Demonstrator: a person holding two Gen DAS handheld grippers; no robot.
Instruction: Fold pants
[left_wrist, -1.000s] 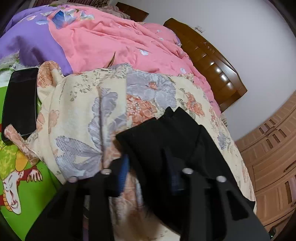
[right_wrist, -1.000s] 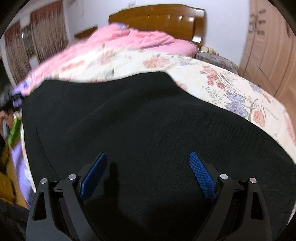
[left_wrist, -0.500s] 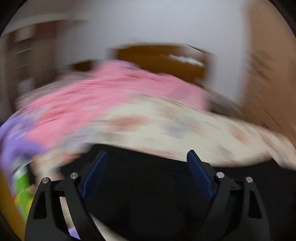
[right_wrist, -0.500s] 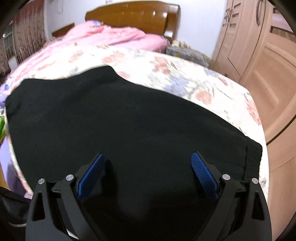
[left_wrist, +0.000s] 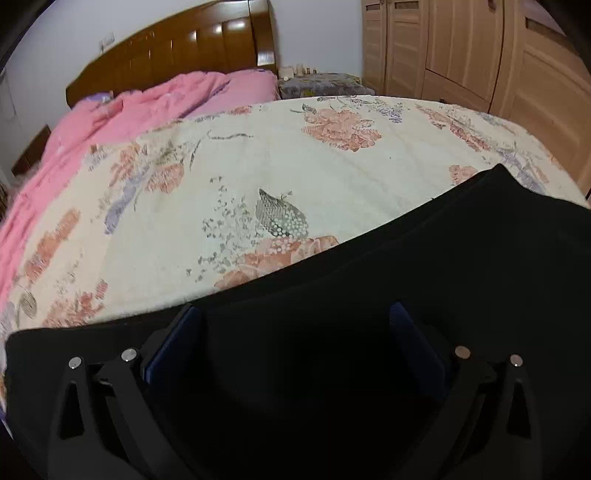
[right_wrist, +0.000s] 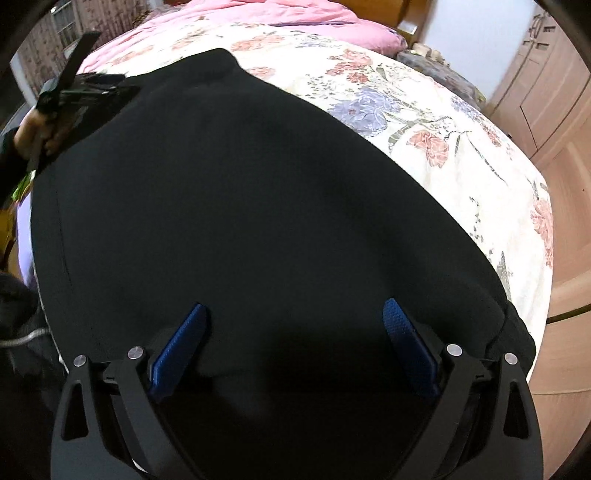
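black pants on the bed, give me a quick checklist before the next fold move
1. Left gripper open: ok, its blue-padded fingers stand wide apart over the cloth.
2. Right gripper open: ok, fingers spread, nothing between them.
3. Black fabric pants lying flat on the cream floral bedspread: ok, surface looks smooth.
4. Room for a fold: ok, bare bedspread beyond the pants; the pink quilt lies farther back.
5. Pants fully on the bed: cannot tell, near edges are hidden under the grippers.
6. Which end is waistband: cannot tell.
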